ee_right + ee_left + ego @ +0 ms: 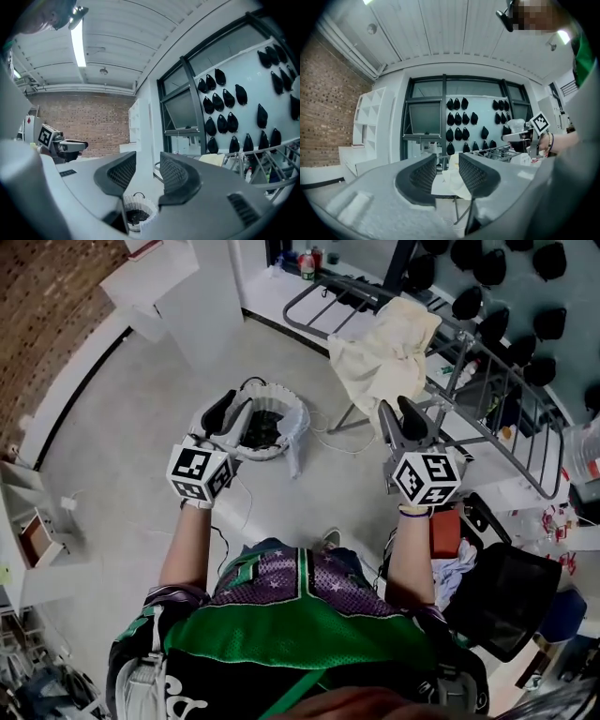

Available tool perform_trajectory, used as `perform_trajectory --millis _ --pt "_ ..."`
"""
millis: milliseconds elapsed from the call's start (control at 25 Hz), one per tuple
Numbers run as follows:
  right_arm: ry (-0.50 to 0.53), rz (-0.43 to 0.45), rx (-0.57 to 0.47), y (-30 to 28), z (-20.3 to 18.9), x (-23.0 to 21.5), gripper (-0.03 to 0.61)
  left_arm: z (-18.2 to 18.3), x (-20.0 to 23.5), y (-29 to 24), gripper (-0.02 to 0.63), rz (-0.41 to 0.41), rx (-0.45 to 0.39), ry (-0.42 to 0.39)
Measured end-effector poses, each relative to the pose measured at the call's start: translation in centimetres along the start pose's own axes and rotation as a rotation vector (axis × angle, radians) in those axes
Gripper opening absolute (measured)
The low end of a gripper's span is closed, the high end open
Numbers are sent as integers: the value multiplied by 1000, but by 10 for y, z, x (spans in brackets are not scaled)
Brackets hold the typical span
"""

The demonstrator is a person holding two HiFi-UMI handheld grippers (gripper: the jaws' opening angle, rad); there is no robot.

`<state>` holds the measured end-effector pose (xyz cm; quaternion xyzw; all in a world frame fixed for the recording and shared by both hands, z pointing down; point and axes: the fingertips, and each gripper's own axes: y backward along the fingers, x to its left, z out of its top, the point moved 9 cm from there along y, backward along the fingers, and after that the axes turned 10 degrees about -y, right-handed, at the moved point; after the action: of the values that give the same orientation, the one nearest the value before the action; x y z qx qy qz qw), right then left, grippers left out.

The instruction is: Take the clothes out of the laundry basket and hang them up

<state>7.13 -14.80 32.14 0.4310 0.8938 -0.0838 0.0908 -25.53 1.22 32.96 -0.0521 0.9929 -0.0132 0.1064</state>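
**Head view.** The laundry basket [292, 418] stands on the pale floor. Its near-left rim is covered by the left gripper [232, 413]. The clothes [265, 427] inside it are one dark heap, and separate pieces cannot be told apart. To the right of the basket is the drying rack [497, 399], cut off by the picture's right edge, with a cream cloth [389, 348] draped over its near end. The right gripper [398, 413] hovers in front of that cloth, well apart from the basket. Both grippers have their fingers spread and hold nothing.

**Left gripper view.** The jaws stand apart with only air between them. Through the gap the cream cloth [452, 180] shows far off on the rack. The gripper's grey body fills the lower picture, and the basket cannot be made out there. The right gripper [520, 136] shows at the right, in front of a wall hung with dark pouches [461, 119].

**Right gripper view.** These jaws are likewise apart and empty. The basket [136, 211] shows low in the gap between them, partly cut by the gripper's body. The left gripper [63, 145] lies to the basket's left, before a brick wall [84, 124]. The rack [262, 159] runs off to the right.
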Motion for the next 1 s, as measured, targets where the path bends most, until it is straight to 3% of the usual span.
perform_trajectory --millis 240,520,720,1000 --pt "23 -9 25 -25 -33 88 158 -36 66 62 156 -7 17 6" --pt "6 -57 65 -33 -75 142 158 -70 101 102 156 -60 54 58" --pt "1 -62 114 -42 -103 150 158 -94 106 103 156 -74 79 64" --pt "-10 -21 148 -66 -163 115 158 -141 87 75 156 -69 102 39"
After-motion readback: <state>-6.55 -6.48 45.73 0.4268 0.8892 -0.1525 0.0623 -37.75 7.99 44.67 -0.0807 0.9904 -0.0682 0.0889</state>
